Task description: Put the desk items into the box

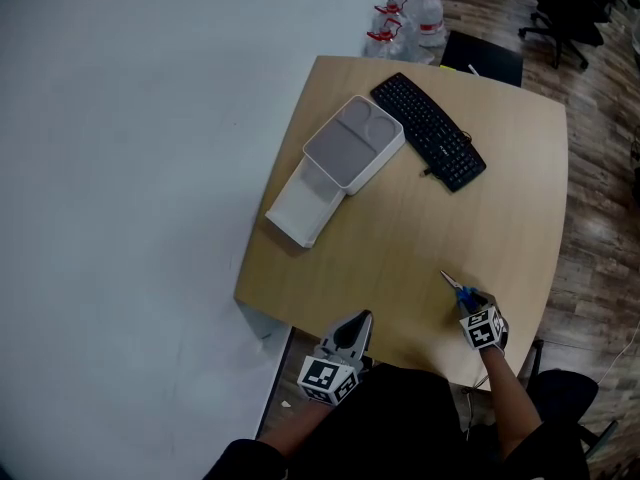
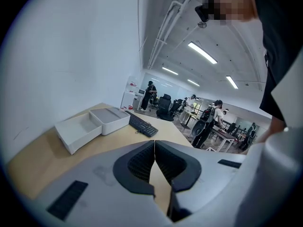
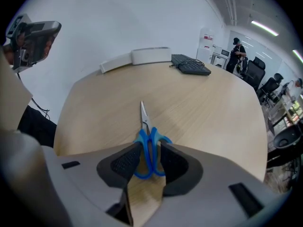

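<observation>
Blue-handled scissors (image 1: 455, 288) (image 3: 145, 122) lie on the wooden table (image 1: 400, 258) near its front edge, blades pointing away from me. My right gripper (image 1: 471, 305) (image 3: 149, 148) stands over their handles: both blue loops sit between the jaws, close against the pads, which are spread wide. My left gripper (image 1: 357, 321) (image 2: 155, 145) hovers at the front edge, shut, with nothing in it. The open white box (image 1: 292, 223) (image 2: 71, 138) sits at the table's far left, its lid (image 1: 352, 146) (image 2: 111, 119) lying against it.
A black keyboard (image 1: 428, 130) (image 2: 142, 124) (image 3: 191, 66) lies at the back of the table, right of the lid. Water bottles (image 1: 405, 23) and a black chair (image 1: 485, 56) stand behind the table. A white wall runs along the left. People move about in the office beyond.
</observation>
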### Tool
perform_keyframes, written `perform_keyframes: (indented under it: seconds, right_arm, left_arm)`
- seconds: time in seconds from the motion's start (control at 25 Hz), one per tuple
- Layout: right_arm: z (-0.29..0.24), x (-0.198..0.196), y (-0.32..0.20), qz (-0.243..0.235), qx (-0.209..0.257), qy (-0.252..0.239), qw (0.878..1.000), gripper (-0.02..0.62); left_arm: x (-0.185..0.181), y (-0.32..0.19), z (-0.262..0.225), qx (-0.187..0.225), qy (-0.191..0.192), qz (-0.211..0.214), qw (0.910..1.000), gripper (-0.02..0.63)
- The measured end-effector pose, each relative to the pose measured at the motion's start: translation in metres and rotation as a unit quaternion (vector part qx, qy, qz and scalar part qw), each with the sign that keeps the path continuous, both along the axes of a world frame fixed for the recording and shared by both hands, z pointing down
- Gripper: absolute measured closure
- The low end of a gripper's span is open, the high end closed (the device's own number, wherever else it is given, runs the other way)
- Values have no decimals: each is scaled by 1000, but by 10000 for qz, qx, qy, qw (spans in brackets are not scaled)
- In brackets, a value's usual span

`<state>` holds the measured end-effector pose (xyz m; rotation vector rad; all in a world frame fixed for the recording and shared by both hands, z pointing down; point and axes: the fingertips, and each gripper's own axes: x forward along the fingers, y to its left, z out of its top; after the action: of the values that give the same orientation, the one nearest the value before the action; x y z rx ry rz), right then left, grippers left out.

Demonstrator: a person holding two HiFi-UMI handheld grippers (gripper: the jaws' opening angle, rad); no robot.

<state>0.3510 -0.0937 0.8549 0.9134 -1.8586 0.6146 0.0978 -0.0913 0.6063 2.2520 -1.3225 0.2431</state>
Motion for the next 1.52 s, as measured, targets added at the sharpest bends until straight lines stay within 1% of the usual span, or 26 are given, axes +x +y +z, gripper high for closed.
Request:
perform_keyframes:
  seconds: [0.04,0.12,0.24,0.44,0.64,0.76,0.96,1.24,1.4,1.52]
  right_arm:
    - [-1,-1,0,-32,1,18,10000,408]
    - [-1,-3,2,-109,-10,111,9999,443]
    - [-1,-3,3,-157,-21,290,9995,446]
    - [-9,-13,1,-15,97,203,9997,449]
    - [-27,-27,-6,151,285,235,9992,451]
    - [-42,-44,-12,217,372,272,9987,451]
    - [-63,-77,-29,286,507,316,9978,451]
    - [-95,-129,-62,401,810,361,9953,451]
    - [-119,-159,-83,649,951,303,9929,451]
    - [-130,-178,-96,644,1123,417,9907,451]
  left_arm:
    - [-1,0,-1,-3,5,-11,10000,591]
    - [0,0,-2,-2,23,-9,10000,591]
    - [1,3,-3,37,67,44,10000,591]
    - [-15,3,-8,90,270,117,9995,591]
    - [-35,-5,-15,230,405,197,9987,591]
    - [-53,-14,-18,254,506,226,9981,591]
    - [-83,-34,-31,406,619,322,9967,591]
    - [-124,-54,-40,454,688,553,9951,591]
    - [-145,-67,-46,495,754,729,9933,591]
    - [-160,-75,-49,533,774,874,9917,591]
